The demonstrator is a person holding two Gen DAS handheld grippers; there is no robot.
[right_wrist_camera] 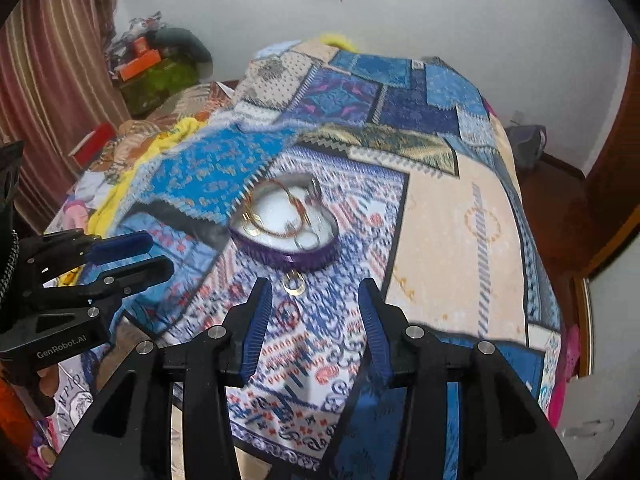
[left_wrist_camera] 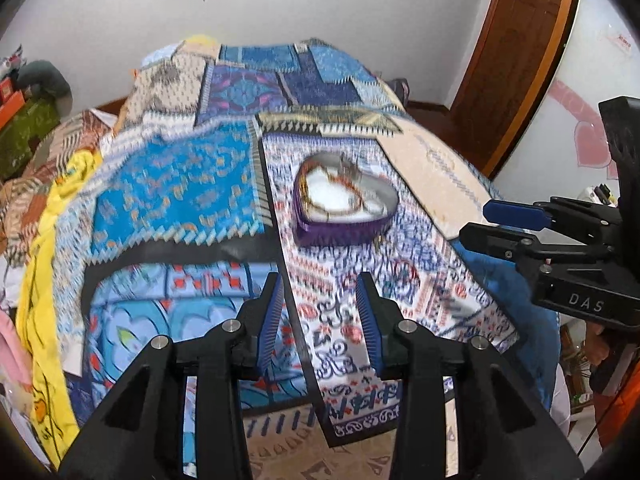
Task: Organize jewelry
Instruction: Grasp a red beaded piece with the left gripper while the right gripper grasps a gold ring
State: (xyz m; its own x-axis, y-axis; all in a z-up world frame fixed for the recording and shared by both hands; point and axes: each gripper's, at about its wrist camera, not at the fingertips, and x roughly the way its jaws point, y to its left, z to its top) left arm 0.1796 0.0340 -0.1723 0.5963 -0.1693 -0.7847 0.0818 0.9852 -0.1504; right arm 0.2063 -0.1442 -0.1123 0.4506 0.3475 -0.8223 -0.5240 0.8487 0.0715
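Note:
A purple heart-shaped box (left_wrist_camera: 344, 236) (right_wrist_camera: 288, 254) with a white lining lies open on the patchwork bedspread (left_wrist_camera: 172, 184) (right_wrist_camera: 440, 216). Gold bangles and a thin chain (right_wrist_camera: 276, 220) rest inside it. A small gold earring (right_wrist_camera: 294, 285) lies on the cloth just in front of the box. My left gripper (left_wrist_camera: 320, 286) (right_wrist_camera: 158, 252) hovers short of the box, open with nothing between its pads. My right gripper (right_wrist_camera: 316, 288) (left_wrist_camera: 474, 222) is open too; the earring shows in the gap near its left fingertip, untouched.
A crumpled yellow cloth (left_wrist_camera: 40, 280) and other bedding lie at the bed's left side. A wooden door (left_wrist_camera: 516, 40) stands at the far right, a striped curtain (right_wrist_camera: 44, 80) at the left. Boxes and clutter (right_wrist_camera: 156, 64) pile up by the far wall.

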